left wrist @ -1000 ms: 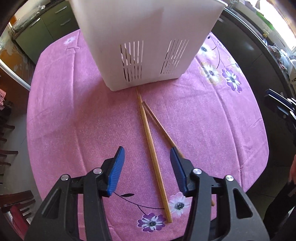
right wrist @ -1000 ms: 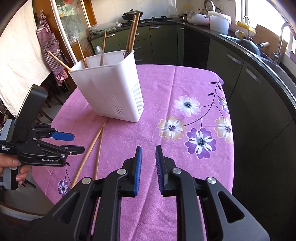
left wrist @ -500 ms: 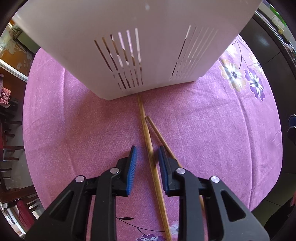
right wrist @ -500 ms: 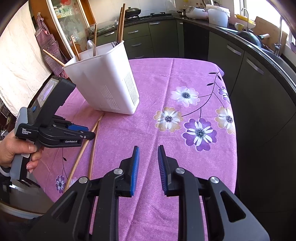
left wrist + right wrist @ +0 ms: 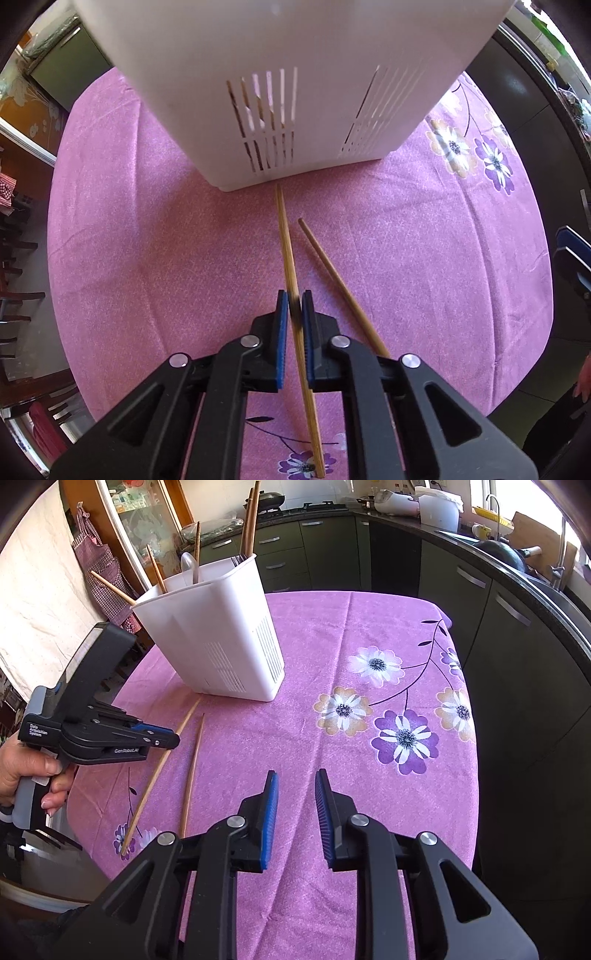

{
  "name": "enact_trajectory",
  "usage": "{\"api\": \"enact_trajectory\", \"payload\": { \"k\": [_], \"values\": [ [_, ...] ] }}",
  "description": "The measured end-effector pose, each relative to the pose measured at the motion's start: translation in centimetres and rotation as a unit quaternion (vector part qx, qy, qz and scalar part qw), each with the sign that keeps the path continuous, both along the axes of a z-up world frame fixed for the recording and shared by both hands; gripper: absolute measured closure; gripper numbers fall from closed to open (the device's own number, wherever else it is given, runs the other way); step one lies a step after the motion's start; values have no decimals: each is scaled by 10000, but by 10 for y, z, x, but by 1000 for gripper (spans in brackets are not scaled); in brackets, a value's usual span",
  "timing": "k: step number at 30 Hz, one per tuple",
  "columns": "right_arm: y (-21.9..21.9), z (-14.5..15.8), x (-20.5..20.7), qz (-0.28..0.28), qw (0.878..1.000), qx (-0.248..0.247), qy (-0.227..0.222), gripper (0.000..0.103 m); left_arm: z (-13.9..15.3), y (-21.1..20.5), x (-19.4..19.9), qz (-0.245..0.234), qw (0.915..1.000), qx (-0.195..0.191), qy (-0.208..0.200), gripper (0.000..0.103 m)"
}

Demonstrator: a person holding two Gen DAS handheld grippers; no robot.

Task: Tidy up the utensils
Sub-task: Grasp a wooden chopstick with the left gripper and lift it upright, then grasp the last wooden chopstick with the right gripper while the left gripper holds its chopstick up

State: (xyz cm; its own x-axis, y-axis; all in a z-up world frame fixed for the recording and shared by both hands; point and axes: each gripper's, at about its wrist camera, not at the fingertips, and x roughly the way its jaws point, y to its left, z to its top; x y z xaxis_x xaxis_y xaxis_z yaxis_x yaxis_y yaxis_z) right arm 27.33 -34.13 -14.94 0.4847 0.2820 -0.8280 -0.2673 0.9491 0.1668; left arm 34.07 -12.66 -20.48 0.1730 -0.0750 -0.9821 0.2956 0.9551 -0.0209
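Note:
A white slotted utensil holder (image 5: 295, 92) stands on the pink flowered tablecloth and holds several chopsticks and a spoon; it also shows in the right wrist view (image 5: 218, 635). Two wooden chopsticks lie in front of it. My left gripper (image 5: 294, 299) is shut on the left chopstick (image 5: 286, 236) near its middle; in the right wrist view this gripper (image 5: 173, 738) holds that chopstick (image 5: 147, 786). The second chopstick (image 5: 332, 273) lies loose just to the right, also in the right wrist view (image 5: 192, 771). My right gripper (image 5: 294, 779) is open and empty above the cloth.
The round table's edge (image 5: 469, 775) drops off at the right toward dark kitchen cabinets (image 5: 517, 635). Chairs (image 5: 18, 295) stand to the left of the table. A counter with a sink and appliances (image 5: 436, 506) runs along the back.
My left gripper has closed from wide open onto the left chopstick after moving toward the holder. My right gripper has opened slightly.

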Motion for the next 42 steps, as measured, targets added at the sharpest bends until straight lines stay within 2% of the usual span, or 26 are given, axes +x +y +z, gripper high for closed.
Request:
{"api": "enact_trajectory", "payload": {
  "k": [8,10,13,21,25,30,40,42],
  "values": [
    [9,5,-3,58,9999,-84,-24,82,56,29,-44,-235,9980,-222,-550,96],
    [15,5,-4,109,9999,-121,-29,76,72,35,-54,-269,9965,-295,-728,96],
    [27,4,-4,218,9996,-193,-1,75,95,46,-72,-325,9941,-395,-960,96],
    [63,-16,7,572,9969,-385,375,75,135,58,-111,-445,9836,-404,-1701,96],
    [89,-30,19,752,9937,-564,610,75,138,64,-120,-505,9820,-430,-1769,96],
    [113,-40,37,829,9916,-576,812,75,124,63,-114,-516,9857,-529,-1516,96],
    [173,-75,63,1147,9771,-1352,1176,75,108,78,-103,-427,9879,-596,-1367,96],
    [178,-75,64,1185,9755,-1432,1179,81,107,86,-102,-367,9880,-608,-1368,96]
  ]
}}
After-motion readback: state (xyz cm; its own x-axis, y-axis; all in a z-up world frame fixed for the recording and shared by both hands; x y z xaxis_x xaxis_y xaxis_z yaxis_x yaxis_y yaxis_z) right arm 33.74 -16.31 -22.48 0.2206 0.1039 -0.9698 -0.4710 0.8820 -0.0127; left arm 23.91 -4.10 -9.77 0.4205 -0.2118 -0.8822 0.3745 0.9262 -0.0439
